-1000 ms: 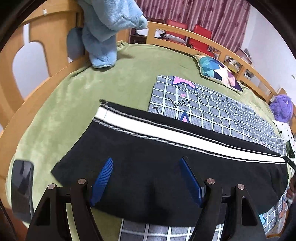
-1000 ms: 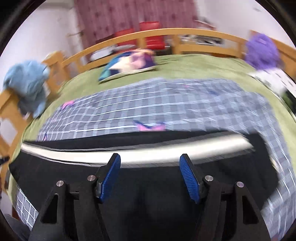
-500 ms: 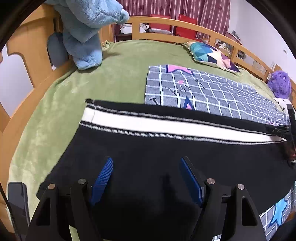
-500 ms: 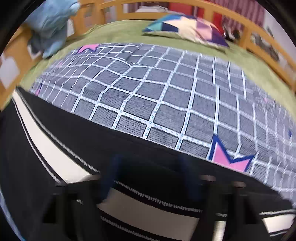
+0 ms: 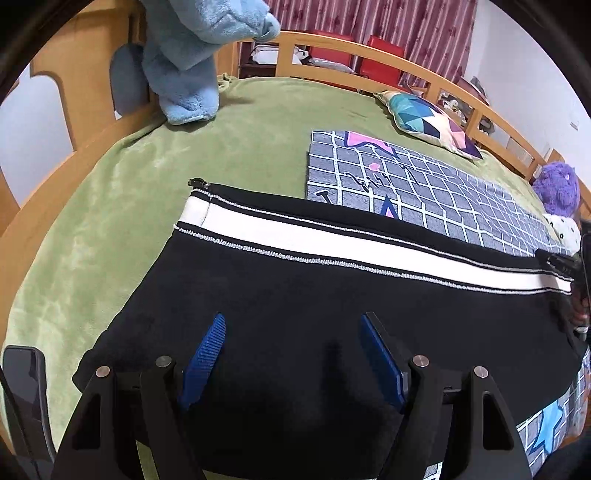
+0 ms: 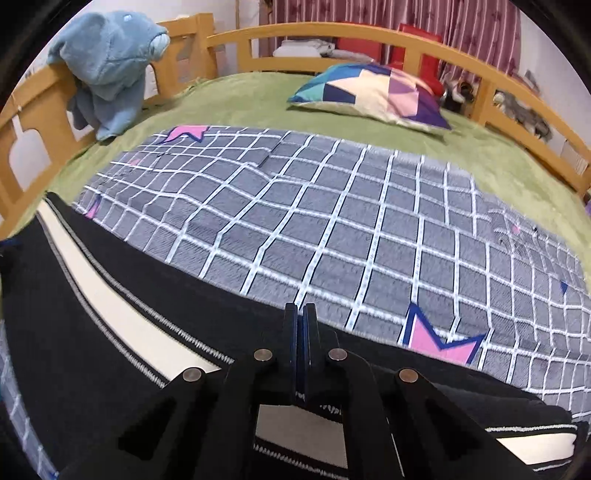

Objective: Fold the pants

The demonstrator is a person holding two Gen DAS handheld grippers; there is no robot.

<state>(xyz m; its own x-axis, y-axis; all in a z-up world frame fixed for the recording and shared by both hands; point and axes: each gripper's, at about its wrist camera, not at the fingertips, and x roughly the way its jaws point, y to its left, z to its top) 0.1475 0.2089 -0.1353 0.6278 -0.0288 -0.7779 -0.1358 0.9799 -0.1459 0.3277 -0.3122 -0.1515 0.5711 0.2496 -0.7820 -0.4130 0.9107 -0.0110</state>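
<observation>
Black pants [image 5: 314,306] with a white side stripe lie flat across the bed, over a grey checked mat [image 5: 424,192]. My left gripper [image 5: 291,354] is open and hovers just above the black fabric near its left end. My right gripper [image 6: 300,321] is shut on the far edge of the pants [image 6: 110,332], next to the white stripe. The right gripper also shows as a dark shape at the right edge of the left wrist view [image 5: 569,266].
A green blanket [image 5: 110,221] covers the bed inside a wooden rail [image 6: 314,33]. A blue plush [image 5: 192,55] hangs on the rail. A patterned pillow [image 6: 369,92] and a purple plush [image 5: 557,188] lie at the far side. A phone [image 5: 22,387] lies at the near left.
My right gripper moved down to the far edge of the pants and closed on it. My left gripper stayed open and shifted slightly over the fabric.
</observation>
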